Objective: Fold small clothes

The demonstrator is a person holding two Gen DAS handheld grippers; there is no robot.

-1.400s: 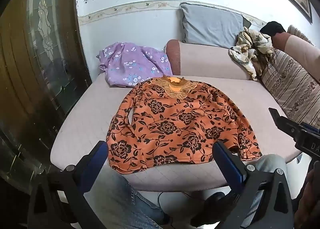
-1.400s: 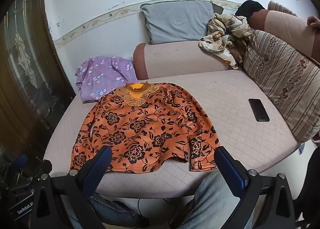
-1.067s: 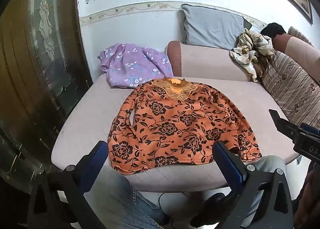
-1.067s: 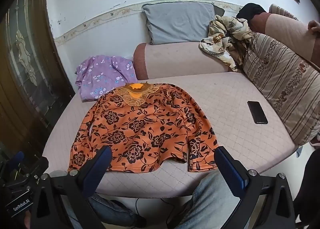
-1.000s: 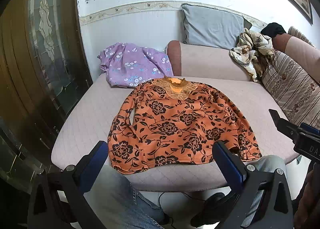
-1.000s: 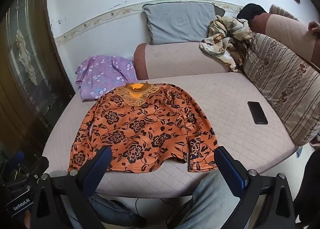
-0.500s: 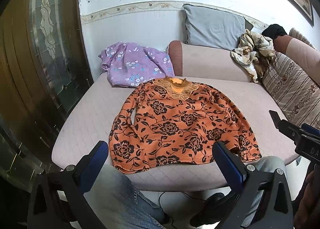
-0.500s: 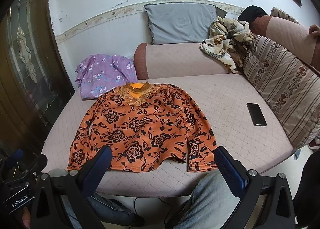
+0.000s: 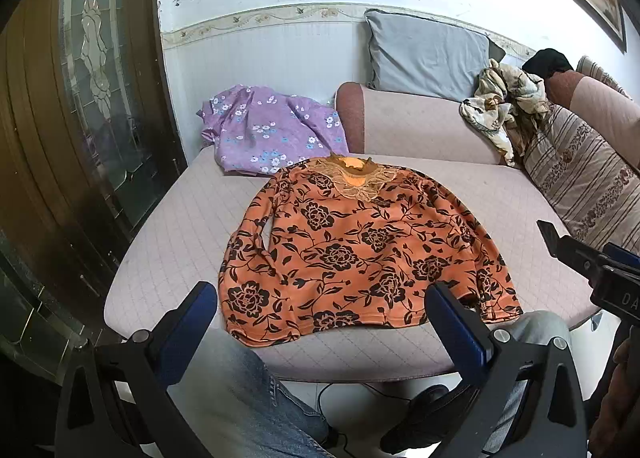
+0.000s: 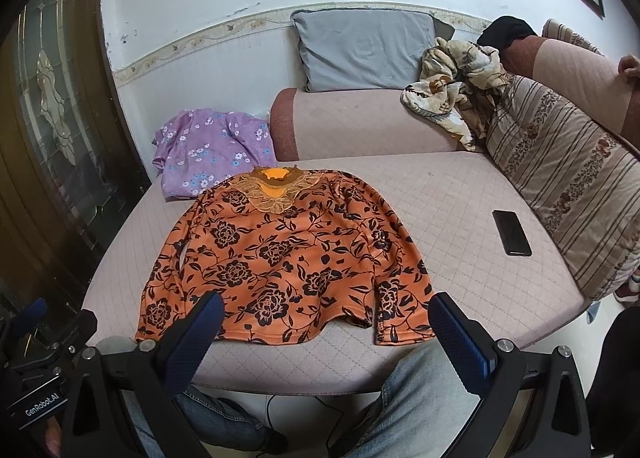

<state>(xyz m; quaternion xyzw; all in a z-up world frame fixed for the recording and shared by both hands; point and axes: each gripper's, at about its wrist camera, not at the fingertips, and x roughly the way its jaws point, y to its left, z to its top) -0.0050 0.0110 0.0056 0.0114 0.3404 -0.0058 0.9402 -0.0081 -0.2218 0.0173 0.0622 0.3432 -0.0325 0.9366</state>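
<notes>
An orange long-sleeved top with black flowers (image 9: 356, 254) (image 10: 280, 258) lies spread flat on the pink quilted sofa seat (image 9: 180, 234) (image 10: 460, 201), neck away from me, sleeves folded in along its sides. My left gripper (image 9: 320, 306) hovers open in front of the hem, above the seat's front edge, holding nothing. My right gripper (image 10: 324, 314) is open too, over the hem's right half, with nothing between its blue pads. Each gripper shows at the edge of the other's view.
A purple flowered garment (image 9: 268, 133) (image 10: 208, 145) lies at the back left. A patterned cloth heap (image 10: 452, 89) and a grey pillow (image 10: 360, 49) sit on the backrest. A black phone (image 10: 511, 232) lies at the right beside a striped cushion (image 10: 560, 173). Jeans-clad knees (image 9: 240, 398) are below.
Both views have drifted slightly back and up, so the top sits a little lower in frame. The garment has not moved and both grippers stay open.
</notes>
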